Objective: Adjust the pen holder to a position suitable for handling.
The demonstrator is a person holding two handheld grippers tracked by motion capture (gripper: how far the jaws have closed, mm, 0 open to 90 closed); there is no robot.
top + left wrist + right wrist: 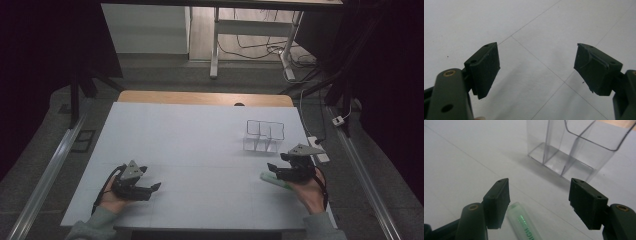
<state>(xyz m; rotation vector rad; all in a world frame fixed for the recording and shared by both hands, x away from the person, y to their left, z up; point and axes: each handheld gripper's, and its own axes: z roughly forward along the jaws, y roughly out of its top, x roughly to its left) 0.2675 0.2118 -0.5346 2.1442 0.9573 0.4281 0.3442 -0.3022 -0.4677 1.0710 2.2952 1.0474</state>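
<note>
My right claw (539, 203) stands apart over the green tube (525, 225), near the clear box (574, 150); my left claw (536, 67) waits apart above the tabletop (190, 145).

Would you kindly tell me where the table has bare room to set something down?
The wide white stretch between the left gripper and the clear box is free. It is crowded by the right gripper, over the green tube.

High view overlooks table (200, 130); 2 close tongs views skim it.
</note>
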